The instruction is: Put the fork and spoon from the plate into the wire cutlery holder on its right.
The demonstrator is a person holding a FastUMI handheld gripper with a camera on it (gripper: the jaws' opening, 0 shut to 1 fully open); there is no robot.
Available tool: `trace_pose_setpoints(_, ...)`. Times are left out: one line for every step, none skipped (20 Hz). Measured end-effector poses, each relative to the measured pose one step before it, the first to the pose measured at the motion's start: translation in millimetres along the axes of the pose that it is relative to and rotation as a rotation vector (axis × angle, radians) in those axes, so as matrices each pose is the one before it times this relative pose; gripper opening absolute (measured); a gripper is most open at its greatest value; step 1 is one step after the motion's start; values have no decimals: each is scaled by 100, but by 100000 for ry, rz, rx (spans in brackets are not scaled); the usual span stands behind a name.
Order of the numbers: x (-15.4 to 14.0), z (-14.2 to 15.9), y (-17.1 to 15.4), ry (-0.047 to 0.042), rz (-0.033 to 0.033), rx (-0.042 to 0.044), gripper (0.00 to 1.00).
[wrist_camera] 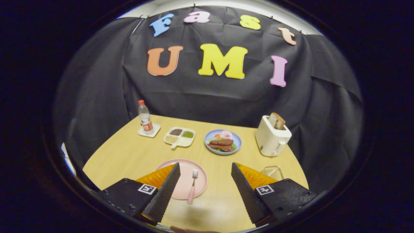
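My gripper [205, 186] is spread wide and holds nothing; it hangs above the table [129, 155], clear of contact. Just ahead, in the gap and nearer my left finger, lies the fork [192, 186] on the pink plate [184, 191]. Its long axis runs nearly straight away from me: handle end toward me, overhanging the plate rim, tines pointing away. My left finger covers part of the plate, so I cannot tell where the spoon lies. The wire cutlery holder [272, 172] stands right of the plate, just past my right finger. Judgement: the fork is the nearer target; closing across its handle calls for a descent with a slight leftward shift. Beyond stand a food plate [223, 142] and a toaster [271, 137].
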State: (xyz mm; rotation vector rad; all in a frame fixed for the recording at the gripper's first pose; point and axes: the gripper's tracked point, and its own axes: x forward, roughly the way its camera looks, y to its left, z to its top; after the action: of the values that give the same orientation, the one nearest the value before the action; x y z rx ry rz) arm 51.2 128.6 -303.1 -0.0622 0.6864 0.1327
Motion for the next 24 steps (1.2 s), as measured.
trace_pose_setpoints(1217, -1041, 513, 3294, -15, -414, 94)
trace_pose_setpoints(949, -946, 521, 3214, 436, 232, 93)
trace_pose_setpoints(869, -991, 581, 3172, 1025, -164, 93)
trace_pose_setpoints(808, -638, 264, 2434, 381, -575, 92)
trace_pose_setpoints(863, -593, 300, 2021, 144, -641, 92)
trace_pose_setpoints(710, -898, 367, 2578, -769, -740, 92)
trace_pose_setpoints(946, -888, -29, 2818, -1412, -202, 89)
trace_pose_setpoints(925, -471, 398, 2214, 803, 508, 85)
trace_pose_setpoints(1021, -461, 500, 2420, 983, 465, 83)
trace_pose_setpoints(954, -456, 465, 1775, 948, 226, 81)
trace_pose_setpoints(864, -518, -26, 1970, -676, 505, 79)
trace_pose_setpoints(984, -413, 129, 2395, 506, 1039, 76)
trace_pose_setpoints(747, -176, 73, 1926, 218, 1534, 73)
trace_pose_setpoints(654, -767, 188, 1436, 90, 1331, 70)
trace_pose_setpoints(619, -364, 145, 1526, 20, 1083, 69)
trace_pose_setpoints(494, -62, -53, 985, -644, 886, 66)
trace_pose_setpoints(445, -112, 155, 1107, 38, 796, 61)
trace_pose_setpoints(269, -70, 251, 339, 211, 829, 55)
trace_pose_setpoints(327, 77, 306, 349, 563, 282, 54)
trace_pose_setpoints(290, -67, -19, 349, -822, -67, 54)
trace_pose_setpoints(255, -47, -181, 595, -1345, 65, 54)
trace_pose_setpoints(435, 161, -289, -161, -1255, 847, 51)
trace_pose_setpoints(376, 32, 110, 628, -594, 694, 47)
trace_pose_setpoints(332, -303, 90, 1147, -1, 589, 44)
